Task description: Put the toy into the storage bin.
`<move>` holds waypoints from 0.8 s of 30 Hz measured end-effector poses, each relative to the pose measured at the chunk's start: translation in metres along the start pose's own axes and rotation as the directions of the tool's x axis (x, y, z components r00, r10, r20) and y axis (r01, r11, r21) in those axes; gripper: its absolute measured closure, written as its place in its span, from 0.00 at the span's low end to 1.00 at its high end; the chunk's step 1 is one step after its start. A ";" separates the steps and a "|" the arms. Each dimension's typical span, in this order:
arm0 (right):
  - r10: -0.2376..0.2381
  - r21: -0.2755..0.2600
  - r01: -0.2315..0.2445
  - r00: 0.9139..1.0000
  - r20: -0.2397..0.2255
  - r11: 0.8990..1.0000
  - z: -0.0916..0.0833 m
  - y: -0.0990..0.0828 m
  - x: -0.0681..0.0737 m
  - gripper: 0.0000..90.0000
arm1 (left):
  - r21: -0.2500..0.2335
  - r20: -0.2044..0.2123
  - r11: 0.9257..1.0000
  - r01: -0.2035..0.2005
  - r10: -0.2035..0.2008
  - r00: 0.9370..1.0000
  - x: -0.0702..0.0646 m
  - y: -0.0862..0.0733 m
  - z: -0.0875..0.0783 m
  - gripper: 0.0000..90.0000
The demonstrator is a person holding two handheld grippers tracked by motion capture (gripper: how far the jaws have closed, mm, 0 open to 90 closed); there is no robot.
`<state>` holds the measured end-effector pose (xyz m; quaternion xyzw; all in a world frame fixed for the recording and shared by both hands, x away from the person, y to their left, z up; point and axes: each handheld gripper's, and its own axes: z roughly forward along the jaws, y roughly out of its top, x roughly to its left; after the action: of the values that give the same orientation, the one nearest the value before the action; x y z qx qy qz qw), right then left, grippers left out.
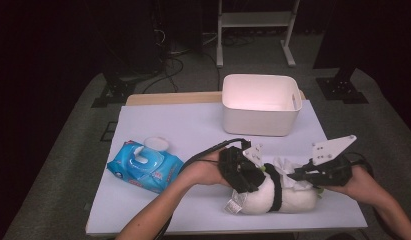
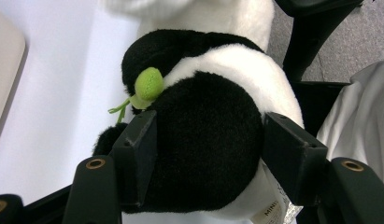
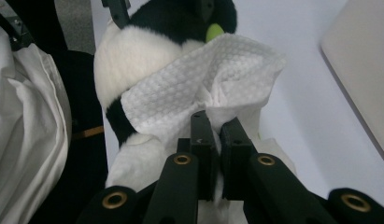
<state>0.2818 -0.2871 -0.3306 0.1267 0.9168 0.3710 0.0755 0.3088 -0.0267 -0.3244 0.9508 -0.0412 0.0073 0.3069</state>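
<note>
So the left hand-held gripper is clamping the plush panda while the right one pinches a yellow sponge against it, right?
Not quite: the right hand-held gripper pinches a white wet wipe, not a yellow sponge, as the right gripper view shows. The left hand-held gripper does clamp the plush panda.

Plush toy at the table's near edge

The plush toy (image 1: 273, 195) lies on the table (image 1: 193, 125), wipes pack (image 1: 144, 167) to its left, bin (image 1: 260, 104) behind it.
</note>
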 end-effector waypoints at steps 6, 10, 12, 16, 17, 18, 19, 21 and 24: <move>-0.028 0.022 0.028 0.999 -0.017 0.999 0.011 0.009 0.001 0.94 | -0.014 0.001 1.000 0.004 -0.004 1.000 -0.001 -0.003 -0.001 0.41; 0.003 0.001 -0.003 1.000 0.001 1.000 0.000 -0.001 -0.001 0.94 | -0.029 0.007 1.000 0.010 -0.010 1.000 0.000 -0.005 -0.001 0.41; 0.033 -0.008 -0.032 0.999 0.017 0.999 -0.009 -0.011 -0.001 0.94 | -0.030 0.007 0.999 0.010 -0.010 1.000 0.000 -0.006 -0.001 0.41; 0.087 -0.022 -0.087 0.995 0.038 0.996 -0.021 -0.031 -0.002 0.94 | -0.031 0.007 0.999 0.012 -0.012 1.000 0.000 -0.006 -0.001 0.41; 0.099 -0.025 -0.098 0.994 0.046 0.995 -0.024 -0.036 -0.003 0.94 | -0.030 0.006 0.999 0.012 -0.012 1.000 0.000 -0.006 -0.001 0.41; 0.118 -0.030 -0.117 0.992 0.048 0.993 -0.026 -0.042 -0.003 0.94 | -0.027 0.006 1.000 0.011 -0.011 1.000 0.000 -0.006 -0.002 0.41; 0.130 -0.032 -0.129 0.990 0.052 0.991 -0.028 -0.047 -0.003 0.94 | -0.027 0.006 1.000 0.011 -0.011 1.000 0.000 -0.006 -0.002 0.41; 0.153 -0.032 -0.151 0.986 0.060 0.988 -0.031 -0.058 -0.004 0.94 | -0.030 0.007 0.999 0.016 -0.016 1.000 0.001 -0.006 -0.002 0.41; 0.188 -0.037 -0.186 0.980 0.060 0.982 -0.031 -0.072 -0.006 0.94 | -0.028 0.009 0.999 0.017 -0.017 1.000 0.001 -0.006 -0.001 0.41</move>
<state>0.2673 -0.3593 -0.3584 0.2230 0.8920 0.3867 0.0712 0.3105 -0.0214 -0.3265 0.9467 -0.0344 0.0000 0.3203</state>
